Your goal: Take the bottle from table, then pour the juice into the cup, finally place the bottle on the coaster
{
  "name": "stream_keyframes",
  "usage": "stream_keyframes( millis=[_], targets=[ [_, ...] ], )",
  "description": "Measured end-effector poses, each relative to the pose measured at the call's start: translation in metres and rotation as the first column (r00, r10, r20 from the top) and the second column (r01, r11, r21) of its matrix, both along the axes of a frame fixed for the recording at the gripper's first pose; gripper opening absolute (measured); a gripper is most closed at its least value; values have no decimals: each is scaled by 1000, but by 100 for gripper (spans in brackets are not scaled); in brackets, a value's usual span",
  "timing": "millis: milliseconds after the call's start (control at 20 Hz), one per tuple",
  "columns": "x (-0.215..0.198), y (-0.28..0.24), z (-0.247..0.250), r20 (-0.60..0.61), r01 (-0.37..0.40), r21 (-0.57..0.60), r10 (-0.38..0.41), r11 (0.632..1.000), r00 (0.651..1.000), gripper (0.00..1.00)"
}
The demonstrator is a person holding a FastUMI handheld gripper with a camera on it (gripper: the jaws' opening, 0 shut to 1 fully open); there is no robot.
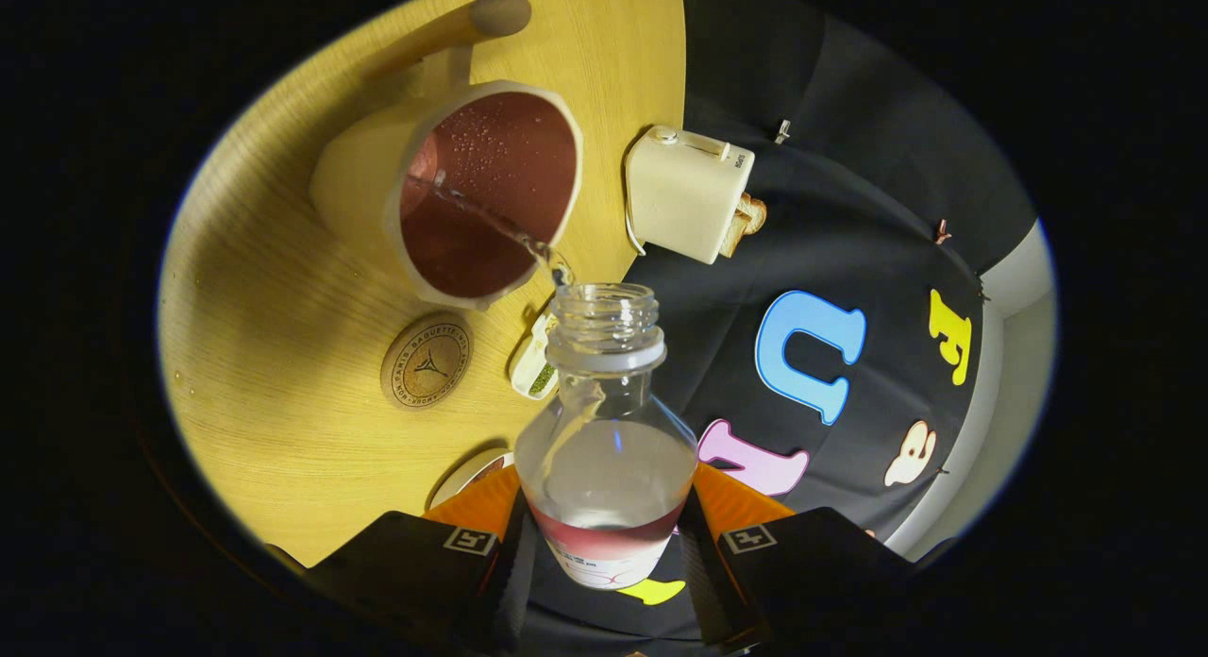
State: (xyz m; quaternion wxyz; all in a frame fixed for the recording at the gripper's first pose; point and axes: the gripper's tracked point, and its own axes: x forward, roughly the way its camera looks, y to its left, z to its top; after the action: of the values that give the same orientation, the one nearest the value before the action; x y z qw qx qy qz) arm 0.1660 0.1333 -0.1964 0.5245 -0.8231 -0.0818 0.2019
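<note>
A clear bottle (pixel 604 421) with no cap sits between my fingers, and my gripper (pixel 604 544) is shut on its body. The bottle is tipped toward the cup. A thin clear stream leaves its mouth and runs into the pale cup (pixel 477 194) beyond the fingers, whose inside is reddish brown and wet with droplets. A round wooden coaster (pixel 427 362) lies flat on the yellow wooden table (pixel 274 355), just beside the cup and nearer to me than it.
A cream toaster (pixel 687 193) with a slice of bread stands at the table's edge past the cup. A small white object (pixel 534 360) lies behind the bottle's neck. A wooden handle (pixel 453 29) reaches beyond the cup. A plate rim (pixel 462 478) shows by my left finger.
</note>
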Motion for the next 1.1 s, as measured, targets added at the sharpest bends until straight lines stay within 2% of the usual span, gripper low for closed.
stream_keyframes(
  millis=[250, 600, 1100],
  targets=[
    [-5, 10, 1, 16, -64, -61, 65, 996, 998, 71],
    [-3, -2, 2, 25, -62, -95, 65, 994, 998, 71],
    [-10, 10, 2, 42, -134, -146, 141, 980, 989, 71]
  ],
)
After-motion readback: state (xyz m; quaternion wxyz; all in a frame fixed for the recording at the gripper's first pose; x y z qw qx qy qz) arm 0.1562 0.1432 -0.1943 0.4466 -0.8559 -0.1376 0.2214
